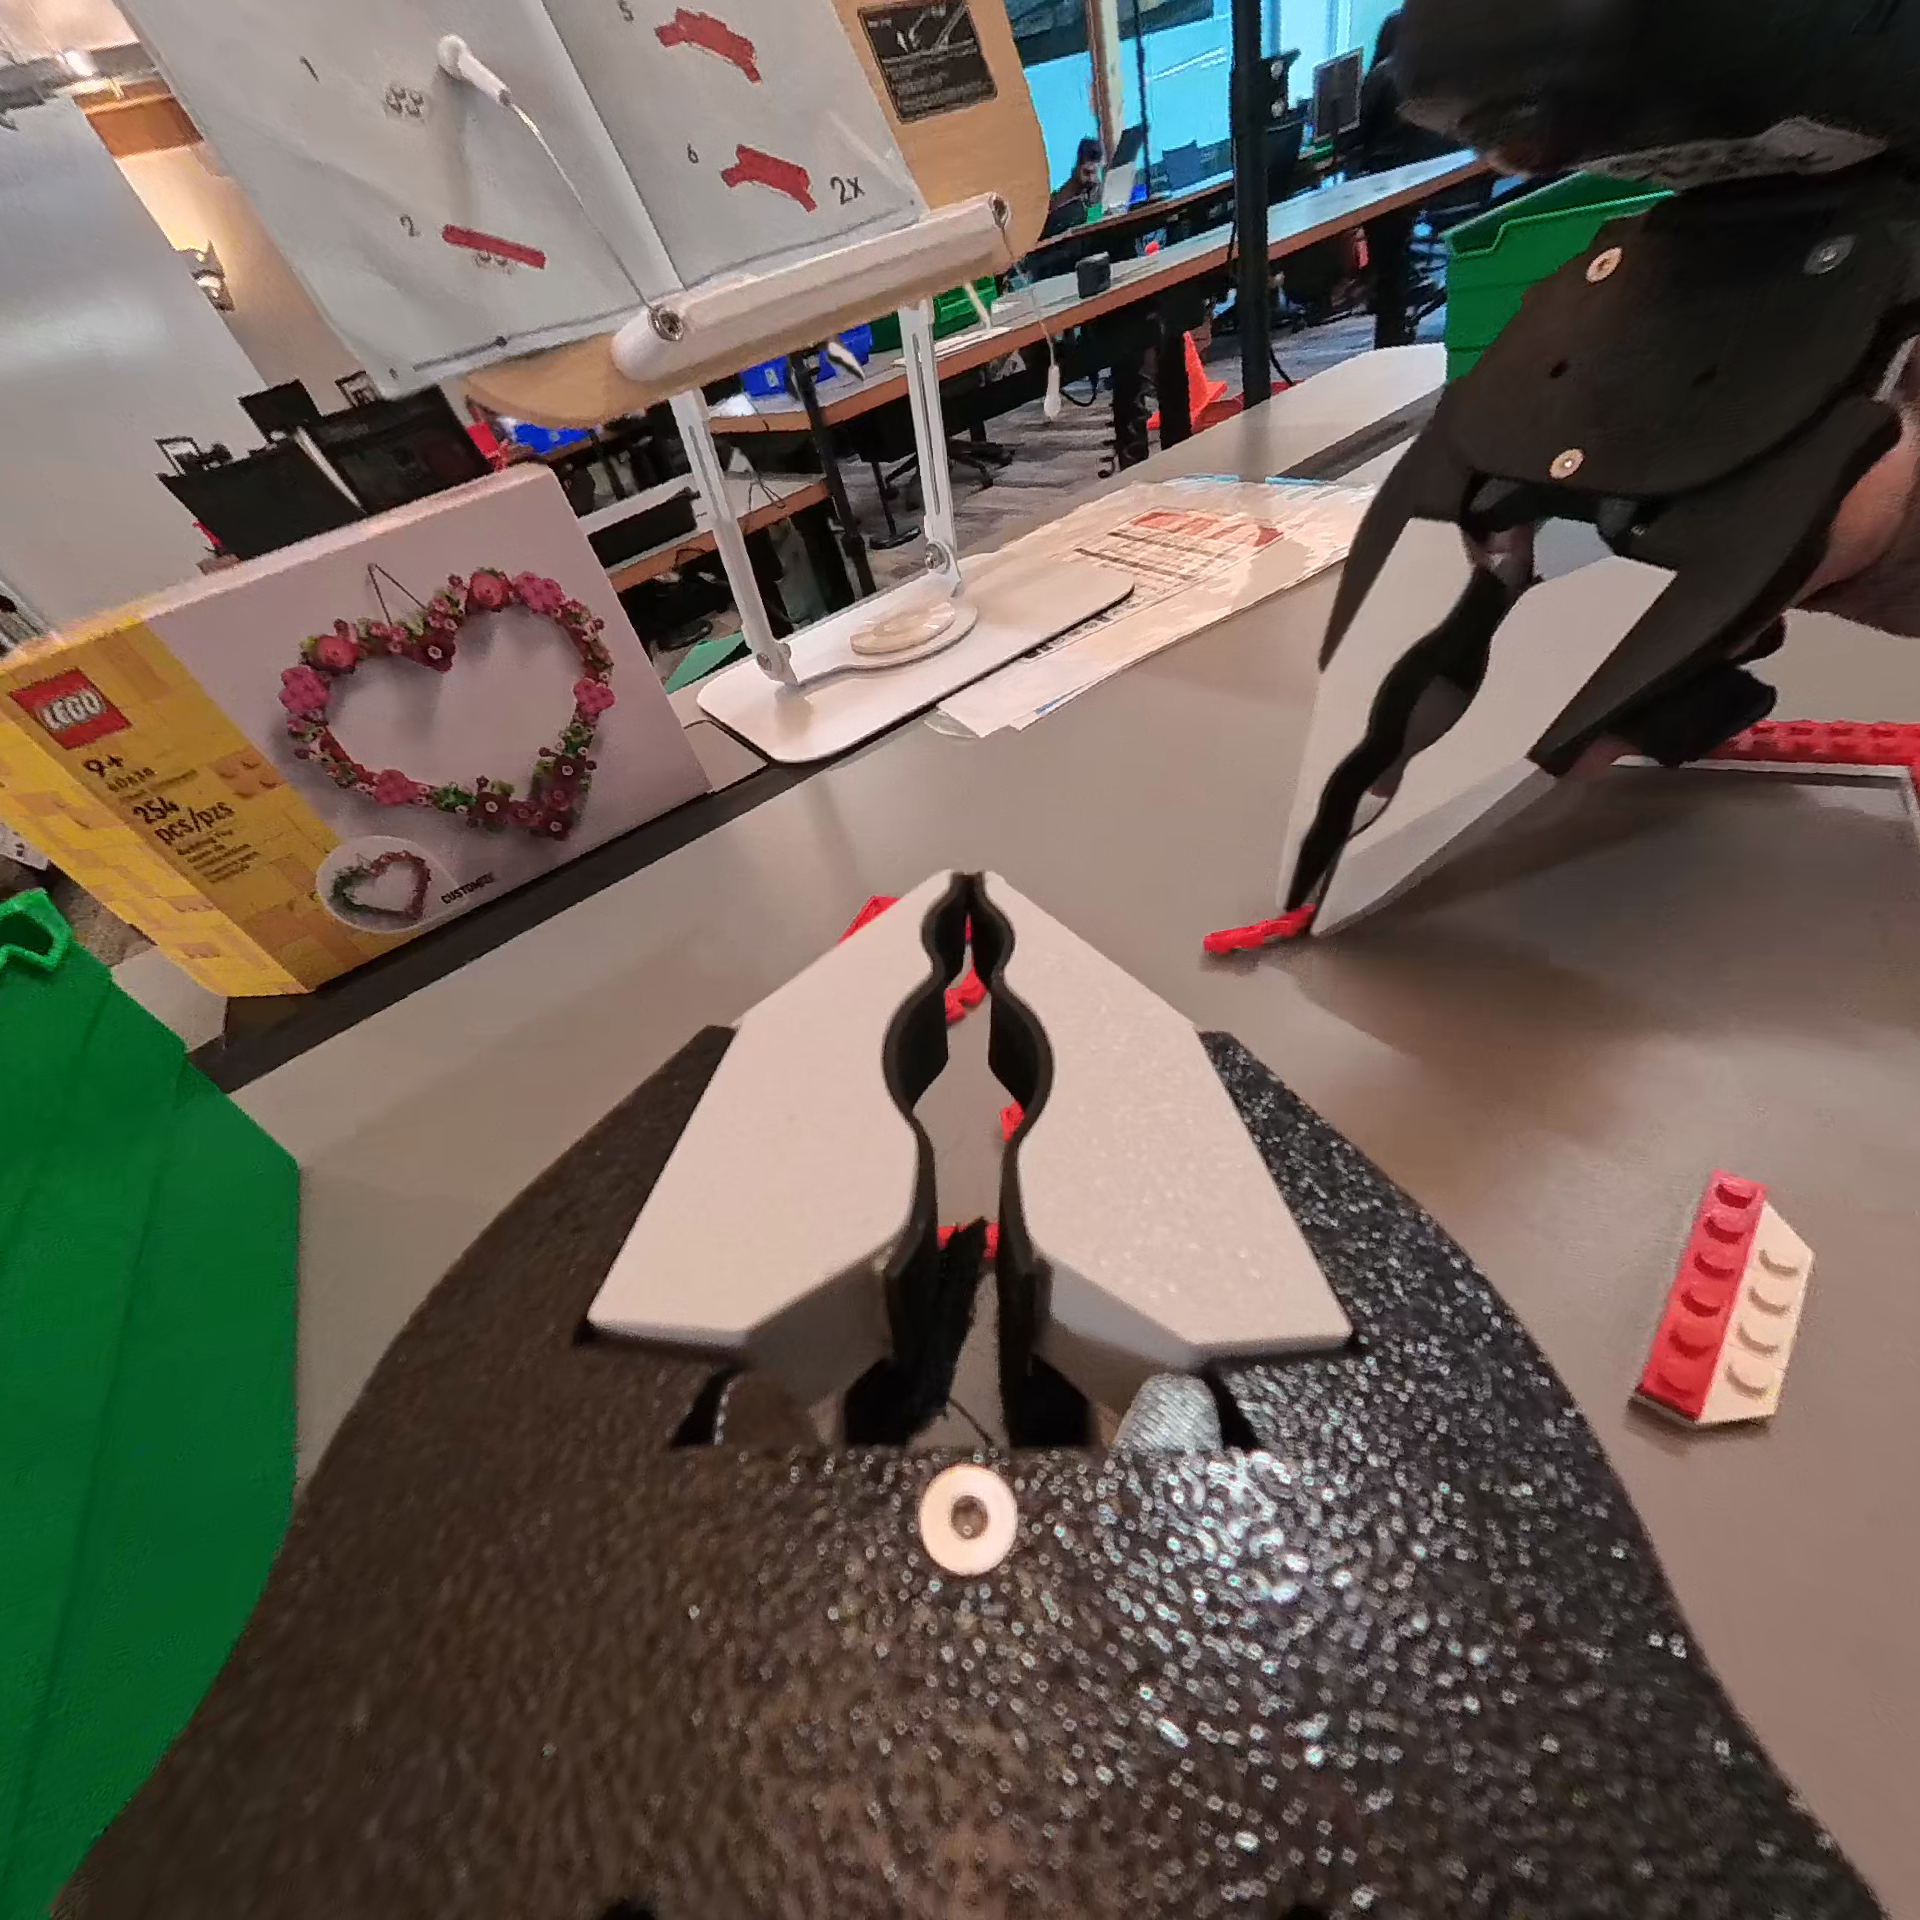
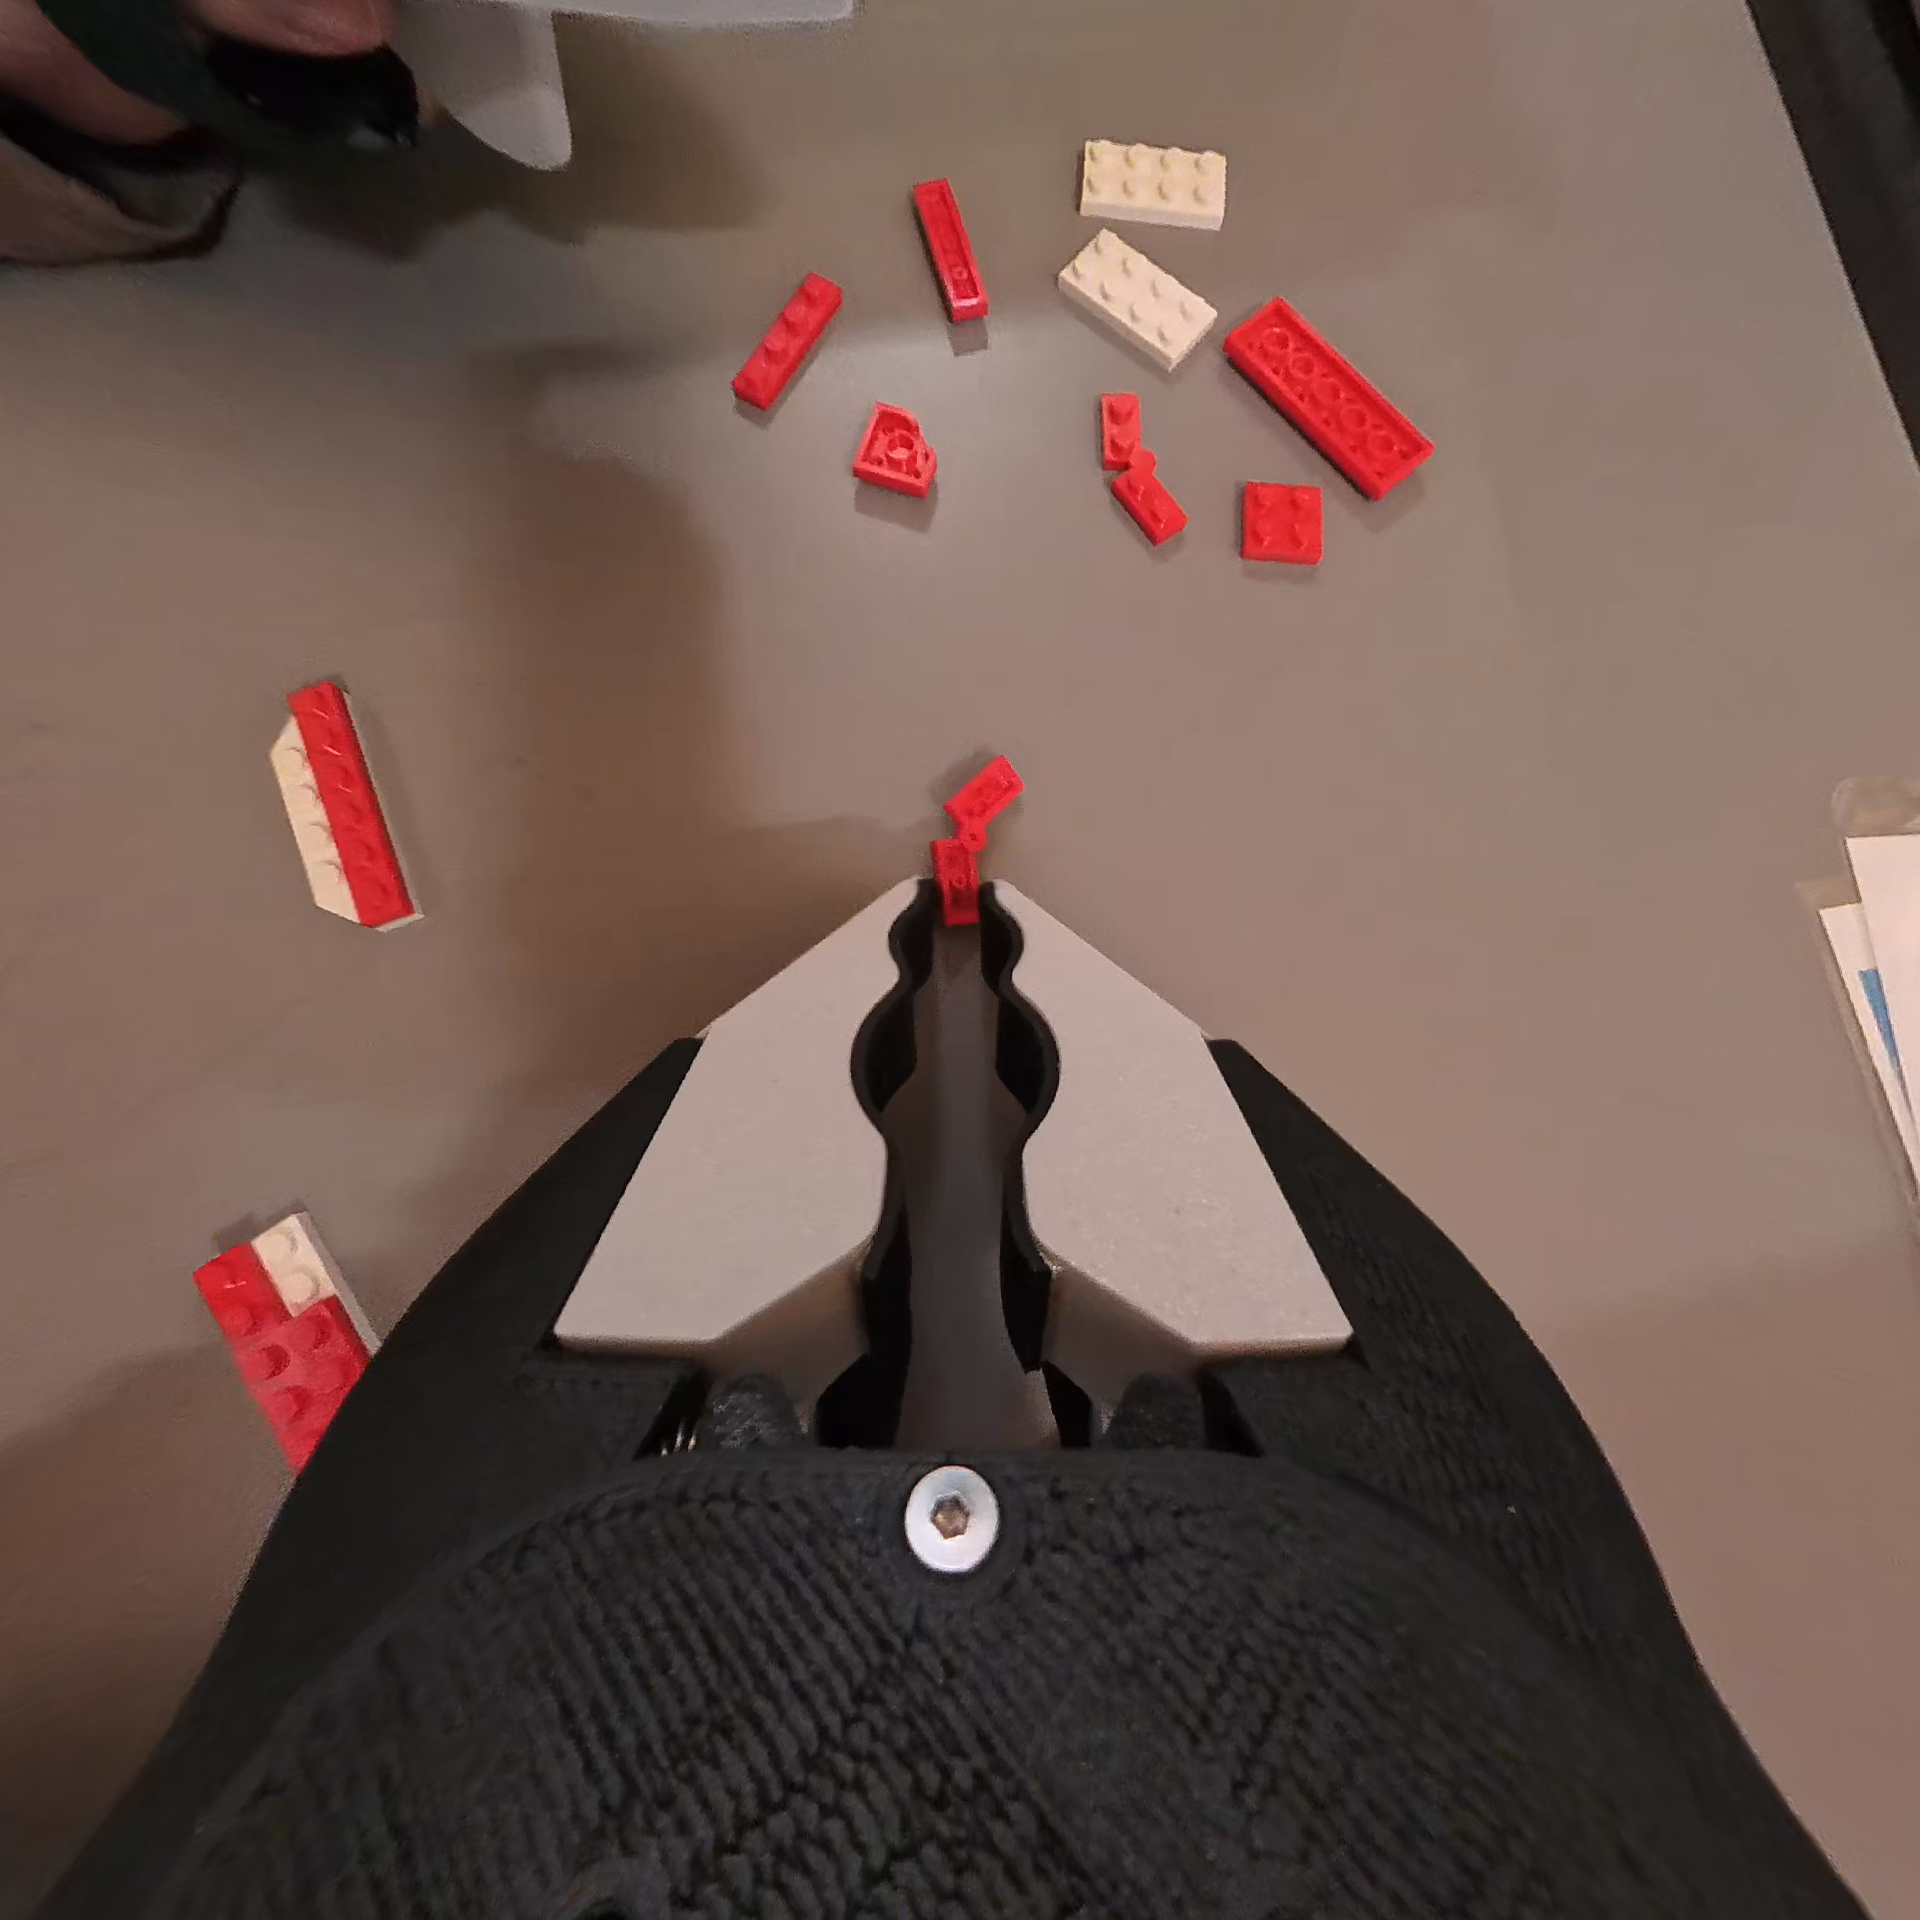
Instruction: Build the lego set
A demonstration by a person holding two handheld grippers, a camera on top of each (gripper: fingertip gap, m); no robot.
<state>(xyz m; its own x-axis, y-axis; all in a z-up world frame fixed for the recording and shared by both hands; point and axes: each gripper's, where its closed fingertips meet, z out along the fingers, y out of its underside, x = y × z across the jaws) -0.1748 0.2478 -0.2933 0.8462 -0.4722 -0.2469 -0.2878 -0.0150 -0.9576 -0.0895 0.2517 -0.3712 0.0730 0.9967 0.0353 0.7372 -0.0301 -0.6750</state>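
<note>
Two red-and-white plate subassemblies [image 2: 343, 805] are lying finished while the right gripper [image 2: 956, 883] is pinching a red hinge piece [image 2: 971, 831], the left gripper [image 1: 971, 883] is pressed together, and loose plates [image 2: 1138, 296] are awaiting assembly.

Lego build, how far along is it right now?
Early. Done: two red-and-white plate assemblies lie joined on the table. In hand: the right gripper pinches a small red hinge piece; the left gripper is shut, apparently empty. Left: loose red pieces and white plates remain unattached.
</note>
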